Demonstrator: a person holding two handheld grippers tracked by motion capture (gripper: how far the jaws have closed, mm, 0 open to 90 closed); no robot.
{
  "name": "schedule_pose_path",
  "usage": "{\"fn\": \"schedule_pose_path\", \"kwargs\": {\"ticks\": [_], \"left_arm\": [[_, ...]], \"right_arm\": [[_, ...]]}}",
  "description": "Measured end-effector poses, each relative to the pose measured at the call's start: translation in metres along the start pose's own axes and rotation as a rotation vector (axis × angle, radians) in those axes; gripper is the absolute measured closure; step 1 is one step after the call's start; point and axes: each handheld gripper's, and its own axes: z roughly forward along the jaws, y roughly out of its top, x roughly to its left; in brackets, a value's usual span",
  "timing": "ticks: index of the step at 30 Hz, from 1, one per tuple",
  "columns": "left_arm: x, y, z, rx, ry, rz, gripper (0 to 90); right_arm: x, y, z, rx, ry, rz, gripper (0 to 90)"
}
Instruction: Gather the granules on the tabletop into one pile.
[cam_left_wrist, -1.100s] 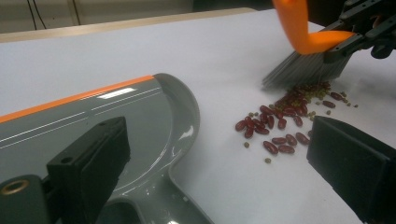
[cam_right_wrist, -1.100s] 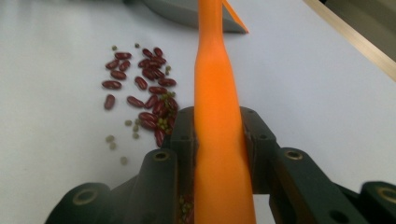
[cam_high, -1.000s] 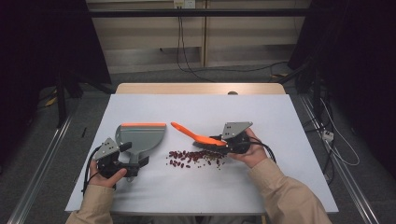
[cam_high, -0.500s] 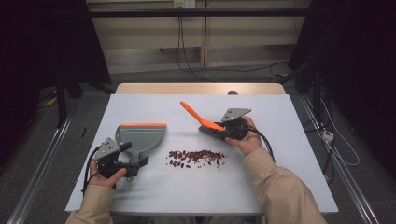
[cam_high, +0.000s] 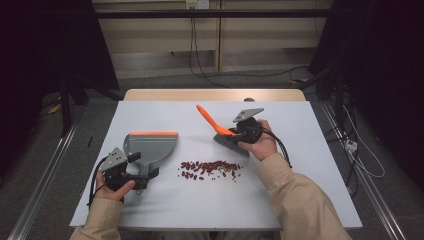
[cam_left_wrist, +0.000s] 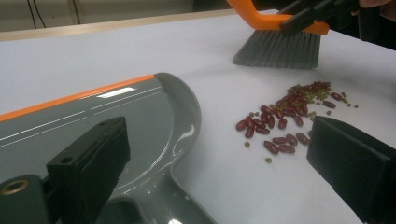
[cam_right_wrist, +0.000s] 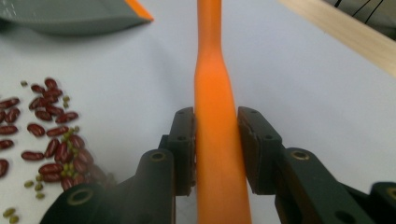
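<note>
Because the beans lie in a loose scatter at the lower centre of the high view, between brush and dustpan, the sweeping stroke should start beyond the pile's right edge and run toward frame left in 1 low, continuous pass. The red kidney beans are mixed with smaller green ones that will likely roll, so keep the bristles in contact with the white table throughout.

The brush sits just above and right of the pile, its orange handle slanting toward upper left. The grey dustpan, orange lip uppermost, lies left of centre; its mouth should be turned to face the pile before the stroke.

The right gripper pinches the brush handle between both pads, the jaws having just eased slightly wider. The left gripper has its jaws spread; the left jaw overlaps the dustpan's neck, and contact cannot be confirmed.
</note>
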Motion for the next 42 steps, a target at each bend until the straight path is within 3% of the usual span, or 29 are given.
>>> {"fn": "schedule_pose_path", "kwargs": {"ticks": [2, 5, 7, 12, 17, 28, 33, 42], "left_arm": [[0.000, 0.000, 0.000, 0.000, 0.000, -0.001, 5.7], [0.000, 0.000, 0.000, -0.003, 0.000, 0.000, 5.7], [0.000, 0.000, 0.000, -0.003, 0.001, 0.000, 5.7], [0.000, 0.000, 0.000, -0.002, 0.001, -0.001, 5.7], [0.000, 0.000, 0.000, -0.003, 0.003, 0.001, 5.8], [0.000, 0.000, 0.000, -0.003, 0.007, 0.001, 5.8], [0.000, 0.000, -0.001, -0.004, 0.008, 0.001, 5.8], [0.001, 0.001, -0.002, -0.010, 0.012, 0.001, 5.8]], "right_arm": [[0.000, -0.002, 0.001, 0.023, -0.005, 0.002, 69.8], [-0.001, -0.002, 0.000, 0.010, -0.023, 0.010, 70.7], [-0.001, -0.002, 0.001, -0.002, -0.025, 0.011, 70.8], [0.008, 0.003, -0.004, -0.063, -0.025, 0.068, 70.8], [0.025, 0.011, -0.010, -0.134, 0.008, 0.146, 70.9], [0.061, 0.012, -0.007, -0.213, 0.108, 0.312, 70.9], [0.075, 0.015, -0.004, -0.240, 0.136, 0.345, 71.0], [0.106, 0.021, 0.011, -0.233, 0.185, 0.341, 71.0]]}}
